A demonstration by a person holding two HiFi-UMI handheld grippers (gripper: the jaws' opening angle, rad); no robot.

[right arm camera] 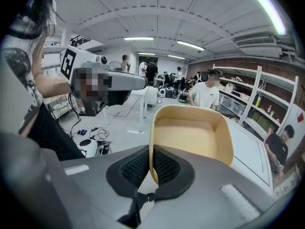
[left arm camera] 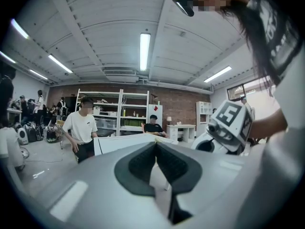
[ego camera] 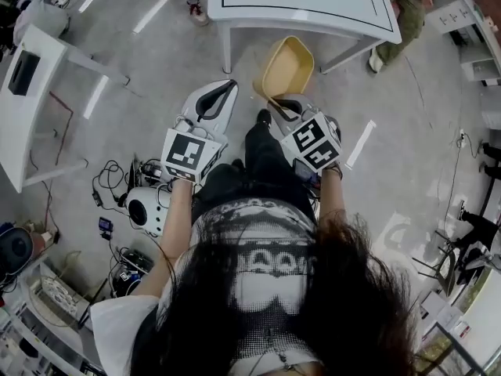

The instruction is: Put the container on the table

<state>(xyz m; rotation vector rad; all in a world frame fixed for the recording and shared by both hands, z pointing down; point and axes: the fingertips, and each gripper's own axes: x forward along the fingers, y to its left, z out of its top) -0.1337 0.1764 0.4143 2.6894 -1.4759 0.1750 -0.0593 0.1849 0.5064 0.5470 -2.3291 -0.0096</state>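
A yellow container (ego camera: 288, 67), an open tub, hangs over the floor just in front of the white table (ego camera: 305, 2) with black lines on its top. My right gripper (ego camera: 283, 106) is shut on the tub's near rim. In the right gripper view the rim sits pinched between the pads (right arm camera: 162, 166) and the container (right arm camera: 190, 137) tilts away towards the table (right arm camera: 250, 151). My left gripper (ego camera: 210, 104) is beside it to the left, shut with nothing in it; in its own view the left gripper (left arm camera: 156, 147) has its pads meeting at the tips, with the table (left arm camera: 119, 143) beyond.
Cables and a round white device (ego camera: 145, 208) lie on the floor at my left. Another white table (ego camera: 31, 92) stands further left. A person's feet (ego camera: 196, 10) and a seated person (ego camera: 399, 14) are near the table. A standing person (left arm camera: 82, 128) and shelves (left arm camera: 119, 109) are beyond it.
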